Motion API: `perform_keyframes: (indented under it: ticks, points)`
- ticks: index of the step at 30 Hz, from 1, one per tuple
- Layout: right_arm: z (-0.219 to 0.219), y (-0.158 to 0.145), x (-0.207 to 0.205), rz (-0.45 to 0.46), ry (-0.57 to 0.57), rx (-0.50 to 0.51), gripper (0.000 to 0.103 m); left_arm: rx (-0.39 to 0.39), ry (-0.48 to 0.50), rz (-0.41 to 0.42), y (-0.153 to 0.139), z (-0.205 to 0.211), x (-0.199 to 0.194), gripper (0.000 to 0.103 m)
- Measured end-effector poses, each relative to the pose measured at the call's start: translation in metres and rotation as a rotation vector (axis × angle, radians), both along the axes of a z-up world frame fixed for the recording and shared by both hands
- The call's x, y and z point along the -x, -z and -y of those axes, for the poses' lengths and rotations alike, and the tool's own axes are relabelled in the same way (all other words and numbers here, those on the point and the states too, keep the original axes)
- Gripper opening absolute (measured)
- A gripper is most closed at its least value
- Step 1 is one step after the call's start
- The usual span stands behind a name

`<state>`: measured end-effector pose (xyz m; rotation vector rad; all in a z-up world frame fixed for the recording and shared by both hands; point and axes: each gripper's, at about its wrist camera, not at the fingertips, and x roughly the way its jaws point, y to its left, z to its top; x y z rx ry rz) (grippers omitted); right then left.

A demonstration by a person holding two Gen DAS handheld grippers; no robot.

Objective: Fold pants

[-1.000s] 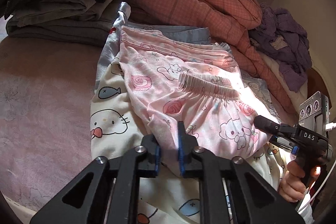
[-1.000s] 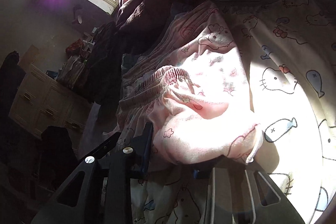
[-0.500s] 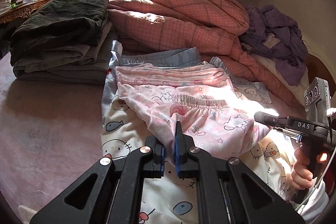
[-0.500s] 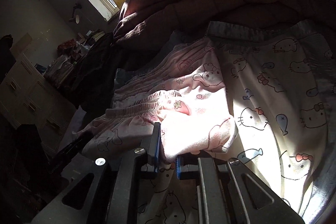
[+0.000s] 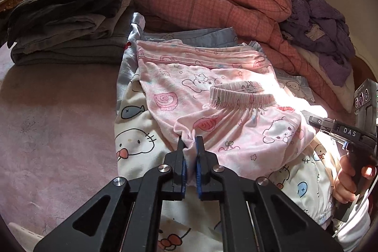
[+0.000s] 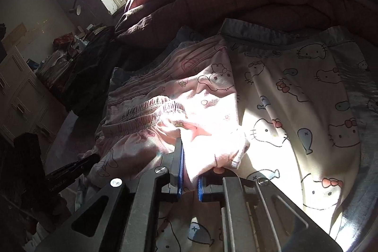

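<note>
Soft pink cartoon-print pants (image 5: 212,110) with a ruched elastic waistband lie on the bed's cat-print sheet (image 5: 132,138), both tongs, left (image 5: 190,145) and right (image 6: 189,157), pinching folds (right's jaws closing); only the right view shows drawers (image 6: 21,96).

The pants (image 5: 212,115) are laid on a printed sheet (image 5: 134,141) spread over the bed (image 5: 54,134), with the gathered waistband (image 5: 241,96) folded toward the near side on top of the legs. A stack of folded clothes (image 5: 68,23) is placed to the far left of the pants, and a heaped quilt (image 5: 212,1) is piled behind them. A crumpled garment (image 5: 323,32) is left at the far right, against the quilt. The near left edge of the pants is caught between the jaws of the left gripper (image 5: 190,143); the near right edge is caught in the right gripper (image 6: 189,164). Drawers (image 6: 26,98) are seen far left, beyond the bed.
</note>
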<state>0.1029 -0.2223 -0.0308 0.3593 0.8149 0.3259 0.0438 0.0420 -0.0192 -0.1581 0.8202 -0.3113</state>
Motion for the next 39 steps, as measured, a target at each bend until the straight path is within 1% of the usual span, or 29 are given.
perform_keyframes:
  ticks: [3, 7, 10, 13, 16, 18, 20, 22, 25, 27, 28, 29, 30, 33, 34, 36, 39]
  points:
    - [0.007, -0.007, 0.01, 0.038, 0.013, 0.008, 0.004, -0.02, 0.007, 0.044, -0.015, 0.002, 0.01, 0.005]
    - [0.003, -0.024, 0.034, 0.092, 0.026, 0.072, 0.004, -0.018, 0.026, 0.061, -0.029, -0.001, 0.026, 0.005]
    - [0.0, -0.037, 0.065, 0.142, 0.028, 0.074, 0.004, -0.022, 0.017, 0.073, -0.035, -0.005, 0.043, 0.005]
    - [-0.003, -0.039, 0.098, 0.14, 0.033, 0.075, 0.004, -0.002, 0.029, 0.072, -0.041, -0.011, 0.069, 0.005]
    - [-0.003, -0.038, 0.135, 0.141, 0.029, 0.072, 0.004, -0.008, 0.046, 0.087, -0.045, -0.014, 0.096, 0.006]
    - [-0.003, -0.037, 0.156, 0.146, 0.025, 0.07, 0.004, -0.014, 0.047, 0.087, -0.043, -0.014, 0.109, 0.006]
    - [-0.005, -0.03, 0.169, 0.134, 0.033, 0.069, 0.004, -0.037, 0.042, 0.083, -0.036, -0.012, 0.116, 0.006]
    - [-0.007, -0.021, 0.172, 0.129, 0.027, 0.086, 0.004, -0.087, 0.032, 0.082, -0.024, -0.007, 0.119, 0.006]
    - [-0.008, -0.006, 0.169, 0.126, 0.03, 0.116, 0.004, -0.09, 0.013, 0.083, -0.013, -0.008, 0.119, 0.007]
    - [-0.008, 0.001, 0.168, 0.148, 0.035, 0.128, 0.005, -0.119, 0.004, 0.11, -0.01, -0.007, 0.123, 0.016]
    - [-0.008, 0.004, 0.171, 0.156, 0.031, 0.14, 0.007, -0.138, -0.003, 0.126, -0.01, -0.008, 0.126, 0.018]
    - [-0.009, 0.005, 0.171, 0.161, 0.027, 0.152, 0.014, -0.166, -0.014, 0.151, -0.01, -0.01, 0.132, 0.026]
    - [-0.007, 0.006, 0.173, 0.164, 0.033, 0.165, 0.025, -0.189, -0.022, 0.172, -0.011, -0.012, 0.136, 0.031]
    - [0.005, 0.003, 0.183, 0.195, 0.063, 0.208, 0.042, -0.239, -0.033, 0.215, -0.013, -0.019, 0.145, 0.031]
    - [0.009, 0.001, 0.187, 0.209, 0.07, 0.225, 0.044, -0.252, -0.046, 0.221, -0.014, -0.024, 0.148, 0.03]
    - [0.017, -0.006, 0.196, 0.247, 0.093, 0.259, 0.045, -0.256, -0.043, 0.221, -0.016, -0.03, 0.151, 0.03]
    - [0.024, -0.019, 0.208, 0.313, 0.146, 0.354, 0.045, -0.251, -0.029, 0.233, -0.021, -0.033, 0.16, 0.03]
